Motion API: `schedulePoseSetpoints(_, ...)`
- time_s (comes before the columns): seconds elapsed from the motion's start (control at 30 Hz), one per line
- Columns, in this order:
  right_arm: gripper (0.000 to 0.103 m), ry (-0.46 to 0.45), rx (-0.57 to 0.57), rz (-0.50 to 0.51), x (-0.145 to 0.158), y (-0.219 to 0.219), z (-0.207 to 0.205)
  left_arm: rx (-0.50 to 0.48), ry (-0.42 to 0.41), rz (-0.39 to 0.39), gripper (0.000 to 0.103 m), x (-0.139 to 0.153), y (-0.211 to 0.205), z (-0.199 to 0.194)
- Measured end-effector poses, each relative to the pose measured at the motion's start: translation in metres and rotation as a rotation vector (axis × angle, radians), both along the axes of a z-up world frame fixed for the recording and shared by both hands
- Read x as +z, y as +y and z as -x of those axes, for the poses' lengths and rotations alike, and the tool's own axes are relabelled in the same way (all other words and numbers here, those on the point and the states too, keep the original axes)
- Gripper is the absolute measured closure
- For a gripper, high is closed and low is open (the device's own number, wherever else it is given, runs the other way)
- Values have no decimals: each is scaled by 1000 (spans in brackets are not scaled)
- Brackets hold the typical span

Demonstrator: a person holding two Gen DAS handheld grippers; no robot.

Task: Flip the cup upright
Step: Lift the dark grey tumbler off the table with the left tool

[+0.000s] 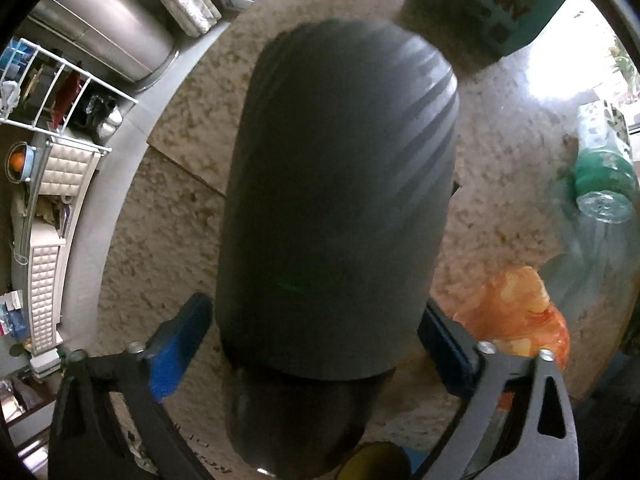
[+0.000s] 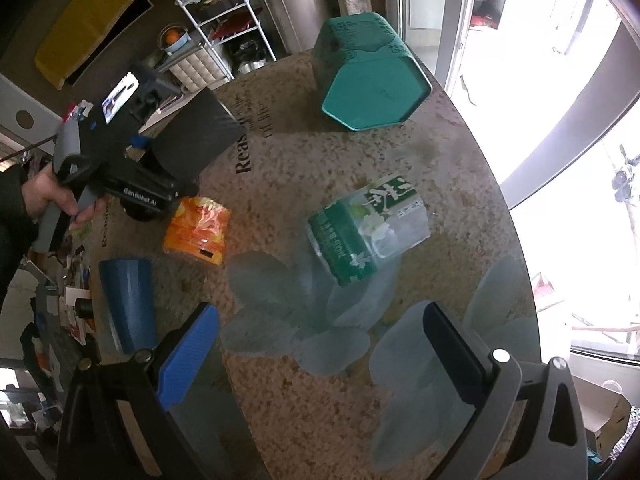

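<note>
A dark grey ribbed cup (image 1: 336,200) fills the left wrist view, held between my left gripper's (image 1: 316,340) blue pads, lifted over the table and blurred. In the right wrist view the same cup (image 2: 194,136) shows as a dark shape in the hand-held left gripper at the table's far left. My right gripper (image 2: 320,352) is open and empty above the table's near side. A blue cup (image 2: 128,304) stands at the table's left edge, just left of the right gripper's left finger (image 2: 188,356).
On the round stone-pattern glass table (image 2: 360,160) lie a teal hexagonal box (image 2: 372,84), a green-and-white tissue pack (image 2: 364,228) and an orange packet (image 2: 200,228). A white wire rack (image 2: 224,12) stands beyond the table. Windows are on the right.
</note>
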State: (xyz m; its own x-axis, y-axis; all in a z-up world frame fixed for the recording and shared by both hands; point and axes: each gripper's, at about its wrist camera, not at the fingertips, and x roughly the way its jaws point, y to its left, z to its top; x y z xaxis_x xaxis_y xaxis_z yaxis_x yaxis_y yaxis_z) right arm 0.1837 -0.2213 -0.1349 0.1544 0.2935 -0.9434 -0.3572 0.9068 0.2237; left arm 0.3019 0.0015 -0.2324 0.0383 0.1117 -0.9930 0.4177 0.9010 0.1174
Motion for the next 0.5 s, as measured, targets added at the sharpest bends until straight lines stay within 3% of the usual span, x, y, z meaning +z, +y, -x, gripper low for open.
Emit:
schedulePoseSetpoints(0.07, 1, 2, -1, -2, -2, -1, -4, -5, 19, -10, 13, -5, 1, 0)
schedulePoseSetpoints(0.23, 1, -1, 0, -5, -3, -1, -4, 19, 24, 51, 22, -2, 9, -5)
schedulePoseSetpoints(0.5, 1, 1, -4, -2, -4, 1, -3, 52, -1, 77, 23, 1, 16, -4)
